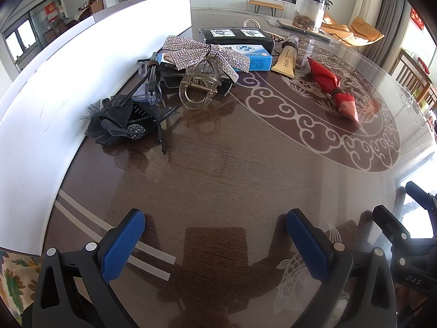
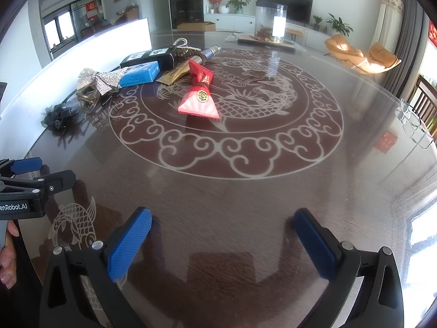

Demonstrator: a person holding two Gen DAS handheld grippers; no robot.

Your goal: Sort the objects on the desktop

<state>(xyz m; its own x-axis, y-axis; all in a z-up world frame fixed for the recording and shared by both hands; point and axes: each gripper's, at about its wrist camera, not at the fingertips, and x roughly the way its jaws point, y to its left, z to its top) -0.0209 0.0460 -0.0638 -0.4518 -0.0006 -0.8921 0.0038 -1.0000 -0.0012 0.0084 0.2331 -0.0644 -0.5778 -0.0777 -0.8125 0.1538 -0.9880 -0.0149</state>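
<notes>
Both grippers hang low over the near edge of the bench (image 2: 245, 191), nothing in either. Left gripper (image 1: 215, 235): fingers (image 1: 123, 246) spread wide, empty. Right gripper (image 2: 222, 237): same, blue pads apart, holding nothing. We see a hand (image 2: 8, 254) on the left unit's handle at the edge of the right wrist view.

Items sit clustered along the bench's left edge, against the white board (image 1: 54, 82):
- black fabric flower hair clip (image 1: 117, 125), nearest us, touching the board
- clear claw clip (image 1: 199, 87) just beyond it, lying on a dark flat item we can't identify
- rhinestone bow (image 1: 202, 52) overlapping the claw clip and the blue box (image 1: 254, 56)
- black box (image 1: 235, 37) behind the blue box, touching it
- gold tube (image 1: 285, 60) just right of the blue box
- pearl string (image 1: 251, 23) behind the black box

Red bow-shaped packet (image 2: 199, 93) lies apart from the pile, on the dragon inlay toward the bench centre, tied at its waist.

Clear jar (image 2: 270, 24) stands at the far edge. Eyeglasses (image 2: 412, 125) lie near the right edge, well apart from everything.
</notes>
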